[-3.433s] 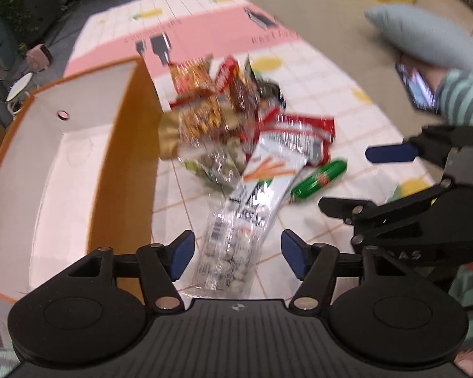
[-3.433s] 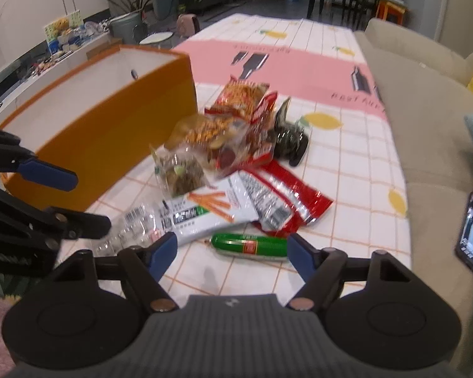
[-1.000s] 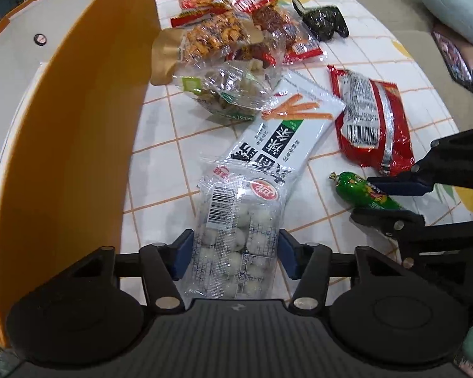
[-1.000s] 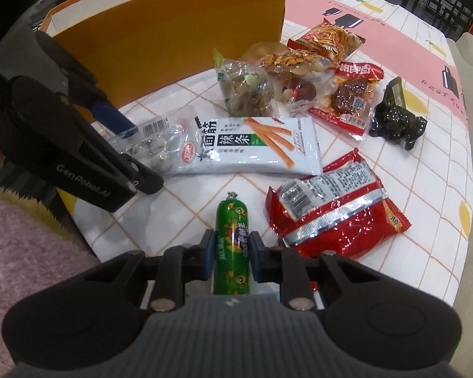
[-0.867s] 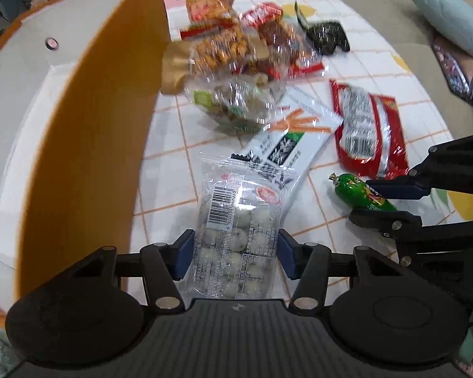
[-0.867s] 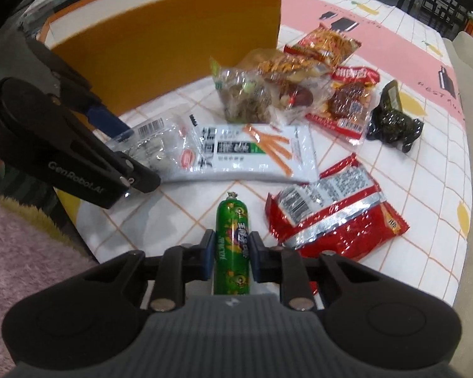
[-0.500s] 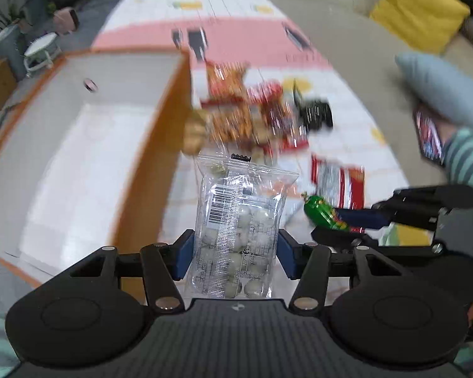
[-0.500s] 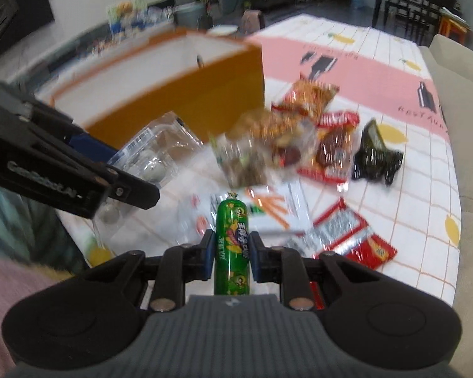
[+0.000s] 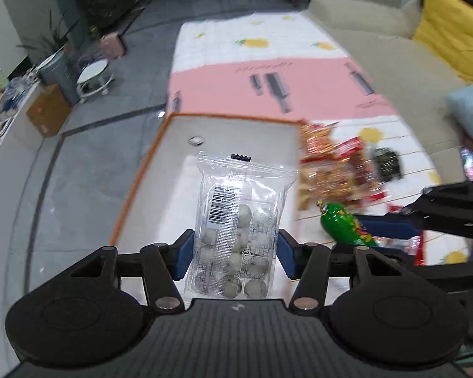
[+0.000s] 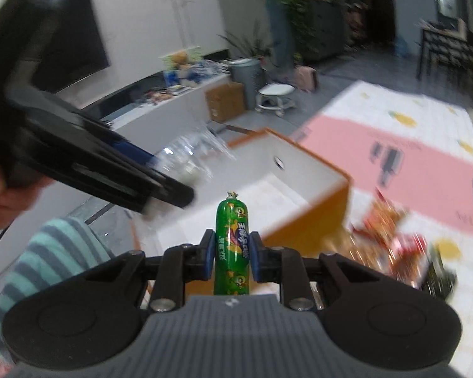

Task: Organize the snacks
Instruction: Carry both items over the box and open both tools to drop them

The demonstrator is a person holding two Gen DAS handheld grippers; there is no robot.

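Note:
My left gripper (image 9: 235,253) is shut on a clear bag of pale round snacks (image 9: 236,233) and holds it in the air above the open orange box (image 9: 135,186) with a white inside. My right gripper (image 10: 229,260) is shut on a green sausage stick (image 10: 232,242), held above the box's near end (image 10: 312,217). The sausage stick (image 9: 343,223) and the right gripper also show at the right of the left wrist view. The left gripper and its bag (image 10: 192,154) show blurred at the left of the right wrist view.
A pile of snack packets (image 9: 340,170) lies on the patterned tablecloth (image 9: 268,75) to the right of the box; it also shows in the right wrist view (image 10: 394,233). A beige sofa with a yellow cushion (image 9: 451,41) stands behind. The floor lies left of the box.
Both grippers have lifted their snacks off the table and swung left, from above the snack pile to above the open box. The views are motion-blurred.

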